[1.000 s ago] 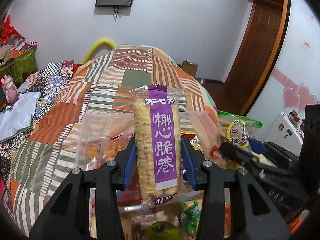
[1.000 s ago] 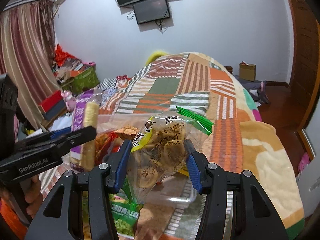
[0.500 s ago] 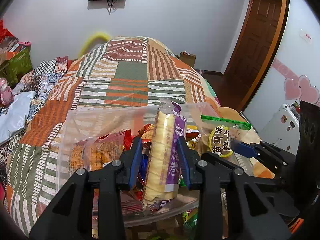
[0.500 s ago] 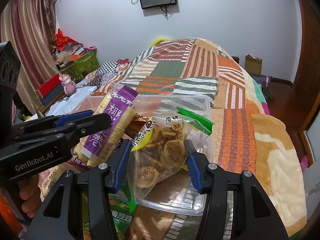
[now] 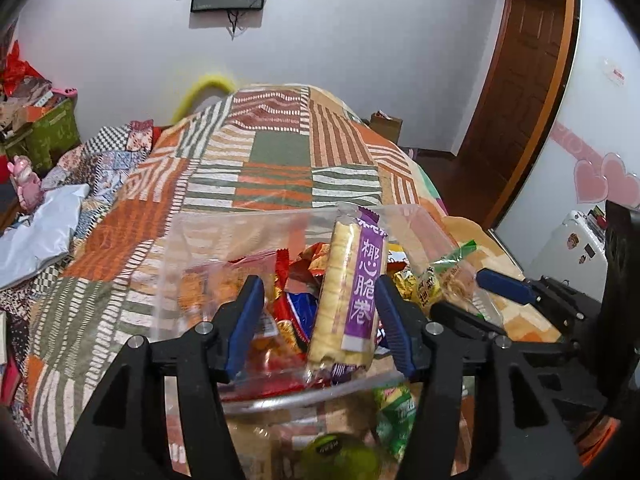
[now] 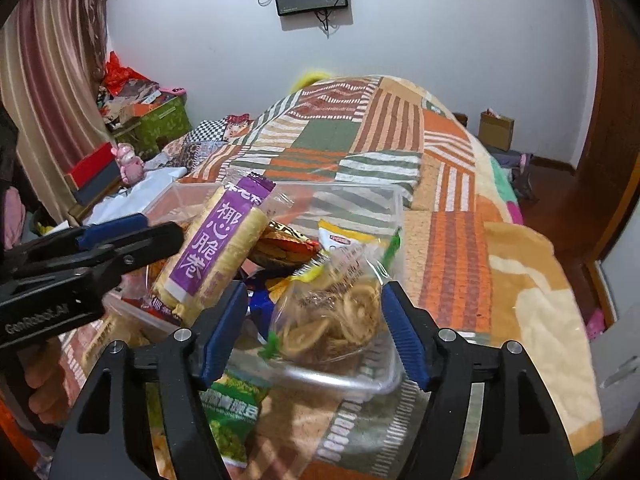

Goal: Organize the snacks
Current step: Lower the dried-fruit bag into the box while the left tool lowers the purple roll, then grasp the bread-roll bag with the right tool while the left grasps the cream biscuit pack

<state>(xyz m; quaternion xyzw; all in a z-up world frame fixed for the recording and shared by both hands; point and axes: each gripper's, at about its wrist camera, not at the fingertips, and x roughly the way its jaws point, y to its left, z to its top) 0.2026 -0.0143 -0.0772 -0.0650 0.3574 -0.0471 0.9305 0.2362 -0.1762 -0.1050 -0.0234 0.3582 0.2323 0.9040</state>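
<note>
while both grippers hang over the clear plastic bin [image 5: 288, 224] on the patchwork blanket [image 5: 280, 152], their jaws have just been opening. the left gripper [image 5: 320, 320] stands parted with the purple-labelled roll pack [image 5: 352, 292] between its blue pads [image 5: 244, 320]; the pack leans toward the right-hand pad and a clear gap shows on the other side, so the pads no longer press it. its lower end rests among the red and orange snack packets [image 5: 288, 316] already in the bin. in the right wrist view the right gripper [image 6: 312, 324] is likewise apart, with the clear bag of round biscuits [image 6: 336, 312] (a little blurred) lying loose between the pads inside the bin's near right corner, just beside the roll pack [image 6: 220, 252]. a green snack pack [image 6: 232, 416] lies on the blanket outside the bin, below its near rim. a hand [image 6: 40, 384] shows at the left edge, behind the left gripper's body.
</note>
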